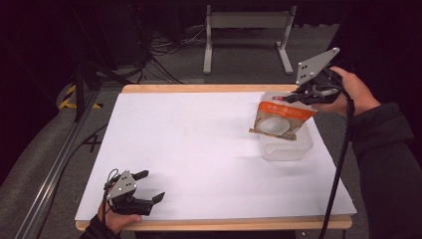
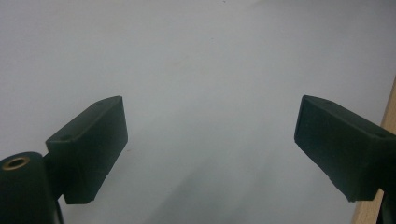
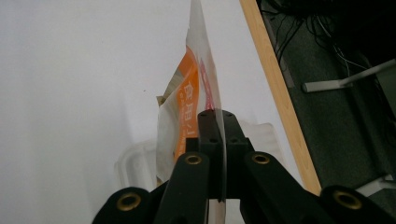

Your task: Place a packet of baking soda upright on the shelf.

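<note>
Pinching the clear sealed top edge of a glossy plastic pouch, right gripper at the far right of the table, black jaws clamped flat together on the thin film, as seen in the right gripper view. Pouch flat and roughly rectangular, orange band with white characters across its upper part, a pale rounded picture below on a tan ground, lower edge dark and slightly crumpled. Hanging tilted, partly over a translucent plastic container with rounded corners and frosted walls, standing on the white sheet near the right edge; whether pouch and container touch, cannot tell. Grey three-cornered plate with small holes riding above the right hand, dark sleeve behind it, black cable trailing down.

Resting at the near left corner, left gripper in the left hand, its two matte black, blocky jaws spread wide with nothing between them; in the left gripper view just bare white surface under the gap. Table with a light wooden rim, covered by a smooth, matte white sheet. Grey carpeted floor beyond, with tangled black cables and a grey metal stand.
</note>
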A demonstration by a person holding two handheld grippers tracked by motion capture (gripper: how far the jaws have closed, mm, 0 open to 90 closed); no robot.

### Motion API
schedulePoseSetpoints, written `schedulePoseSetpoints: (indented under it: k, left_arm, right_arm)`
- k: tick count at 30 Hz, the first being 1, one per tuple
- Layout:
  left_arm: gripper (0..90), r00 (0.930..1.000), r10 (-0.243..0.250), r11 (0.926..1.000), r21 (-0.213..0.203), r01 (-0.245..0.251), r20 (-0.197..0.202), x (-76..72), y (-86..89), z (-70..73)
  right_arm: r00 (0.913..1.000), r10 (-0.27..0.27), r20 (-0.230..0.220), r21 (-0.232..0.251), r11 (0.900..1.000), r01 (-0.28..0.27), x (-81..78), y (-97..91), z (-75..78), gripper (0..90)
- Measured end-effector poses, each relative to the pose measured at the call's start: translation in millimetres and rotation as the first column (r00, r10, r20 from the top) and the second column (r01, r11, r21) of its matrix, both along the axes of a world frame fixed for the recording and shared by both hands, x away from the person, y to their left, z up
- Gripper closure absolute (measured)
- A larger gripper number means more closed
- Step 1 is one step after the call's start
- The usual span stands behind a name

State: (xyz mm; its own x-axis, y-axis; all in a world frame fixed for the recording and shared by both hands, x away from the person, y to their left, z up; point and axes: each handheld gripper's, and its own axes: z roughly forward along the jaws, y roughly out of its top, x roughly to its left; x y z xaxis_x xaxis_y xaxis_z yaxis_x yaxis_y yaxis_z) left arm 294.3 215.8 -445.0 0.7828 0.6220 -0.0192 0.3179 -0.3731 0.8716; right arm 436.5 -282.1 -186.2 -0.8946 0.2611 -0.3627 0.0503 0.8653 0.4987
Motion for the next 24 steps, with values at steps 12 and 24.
schedulePoseSetpoints:
  k: [12, 24]
  left_arm:
    - [10.3, 1.0, 0.0, 1.0, 0.002, 0.0, -0.004, -0.1, 0.2, -0.1]
    - [10.3, 0.9999, -0.001, 1.0, 0.004, 0.001, -0.01, 0.7, -0.6, -1.1]
  right_arm:
    - [0.9999, -0.002, -0.013, -0.056, 0.9984, 0.001, -3.0, -19.8, -10.8, 90.0]
    - [0.9988, 0.031, -0.039, -0.077, 0.9964, -0.034, -1.8, -26.3, -22.1, 90.0]
